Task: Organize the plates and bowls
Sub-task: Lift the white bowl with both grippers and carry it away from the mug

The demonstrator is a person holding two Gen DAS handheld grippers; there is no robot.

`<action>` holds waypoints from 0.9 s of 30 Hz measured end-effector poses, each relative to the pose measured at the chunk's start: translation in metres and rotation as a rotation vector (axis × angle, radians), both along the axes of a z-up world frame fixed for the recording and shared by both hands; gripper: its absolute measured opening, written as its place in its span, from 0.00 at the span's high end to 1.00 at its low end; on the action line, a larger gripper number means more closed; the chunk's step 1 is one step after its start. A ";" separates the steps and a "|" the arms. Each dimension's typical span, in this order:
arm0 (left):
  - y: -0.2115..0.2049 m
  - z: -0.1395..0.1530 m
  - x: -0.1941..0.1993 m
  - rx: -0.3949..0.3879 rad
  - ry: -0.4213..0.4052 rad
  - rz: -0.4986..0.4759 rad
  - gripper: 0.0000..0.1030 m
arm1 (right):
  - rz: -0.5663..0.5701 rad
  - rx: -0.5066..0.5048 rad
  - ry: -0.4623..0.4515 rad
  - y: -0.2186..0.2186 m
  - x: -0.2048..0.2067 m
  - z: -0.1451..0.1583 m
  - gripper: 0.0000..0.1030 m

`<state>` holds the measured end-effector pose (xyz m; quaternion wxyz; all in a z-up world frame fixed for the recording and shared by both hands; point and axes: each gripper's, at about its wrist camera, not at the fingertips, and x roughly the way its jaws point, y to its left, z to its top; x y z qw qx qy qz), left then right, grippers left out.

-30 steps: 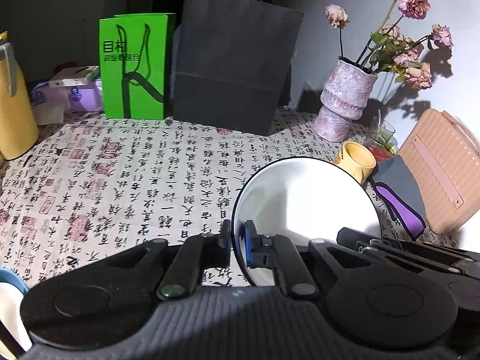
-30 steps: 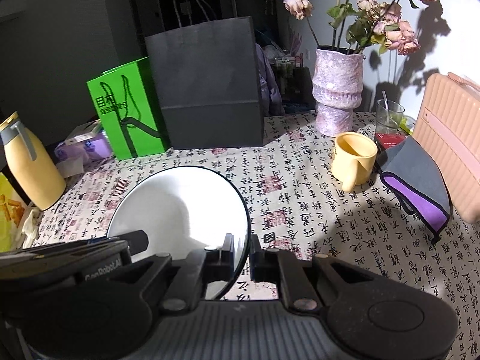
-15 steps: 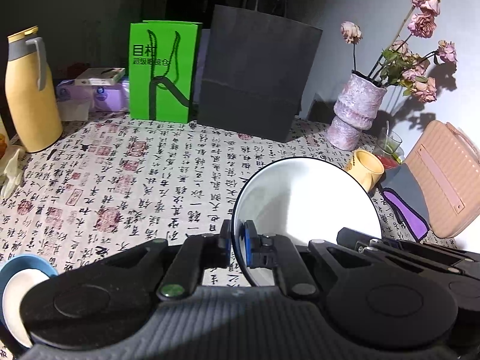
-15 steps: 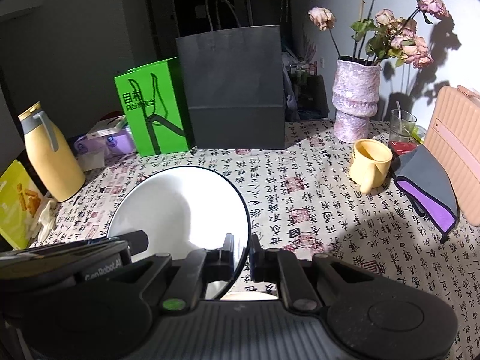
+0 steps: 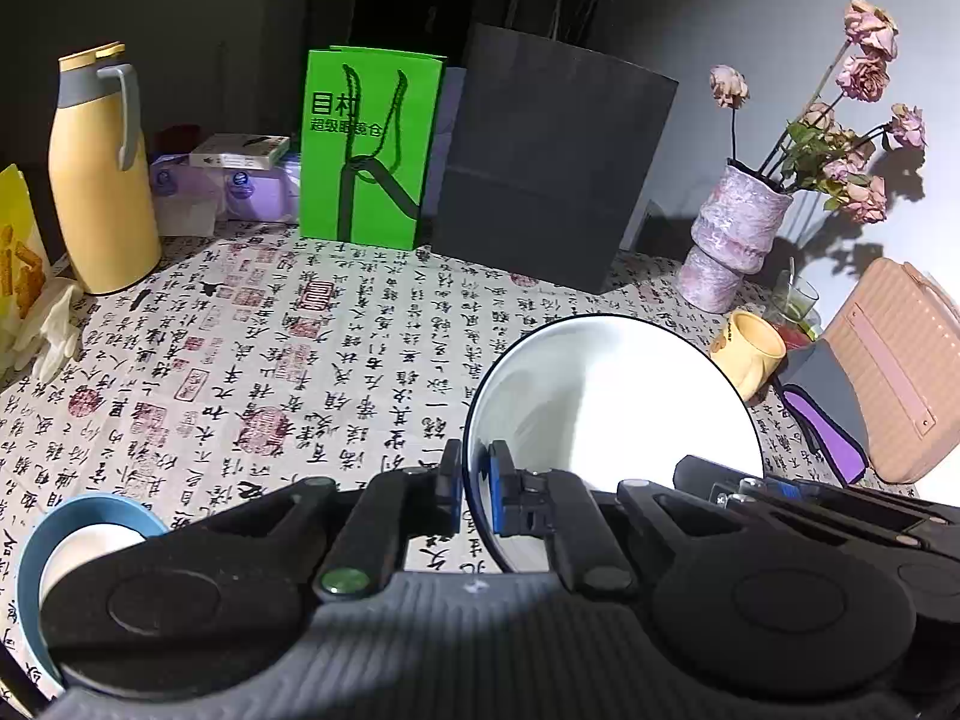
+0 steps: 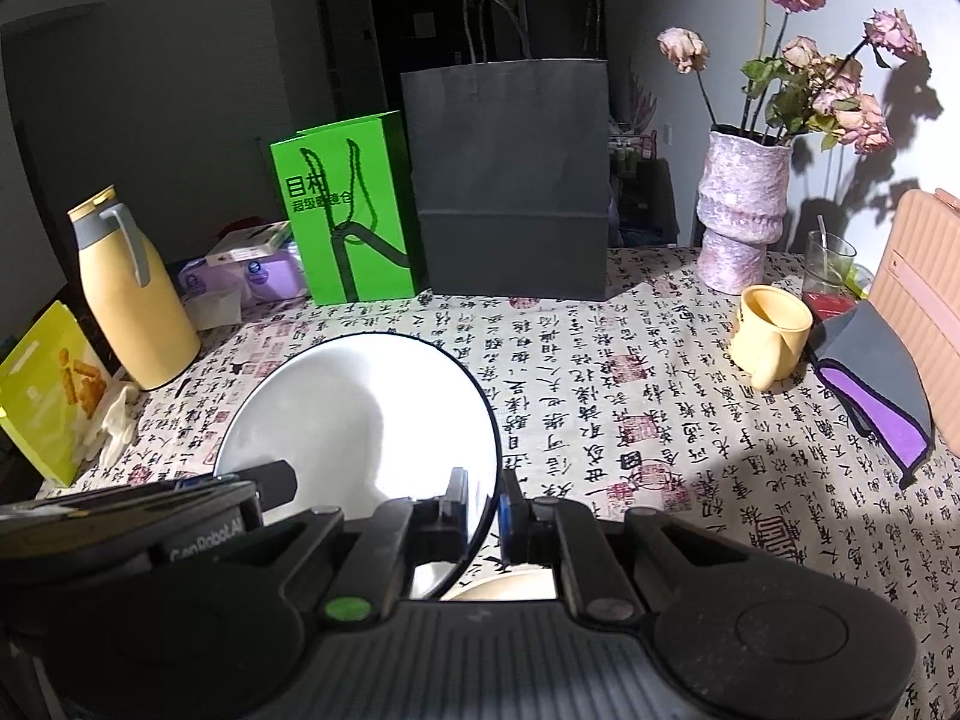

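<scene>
At the lower left of the left wrist view a blue bowl with a white inside now shows on the table with the calligraphy-printed cloth; one second ago only a small part of it was visible at the frame edge. Also the tall yellow thermos jug has come fully into the upper left. So I judge I am carrying the plate back toward the other dishes, probably to stack it there.

The round white plate with a thin dark rim sits in the centre right of this view, held above the table and tilted. My left claw is closed on its left edge.

In the right wrist view the same plate is at the centre left, and my right claw is closed on its right edge. A round plate has no long axis; its face points up and toward the cameras.
</scene>
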<state>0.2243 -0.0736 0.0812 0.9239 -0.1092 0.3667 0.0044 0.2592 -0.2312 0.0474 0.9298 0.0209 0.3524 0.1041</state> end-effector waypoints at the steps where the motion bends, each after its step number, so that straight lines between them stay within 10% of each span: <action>1: 0.002 0.000 -0.001 0.000 -0.001 0.003 0.92 | 0.003 -0.001 0.000 0.003 0.000 0.000 0.91; 27: 0.071 -0.001 -0.030 -0.015 -0.008 0.105 0.92 | 0.103 -0.012 -0.009 0.070 -0.020 0.000 0.91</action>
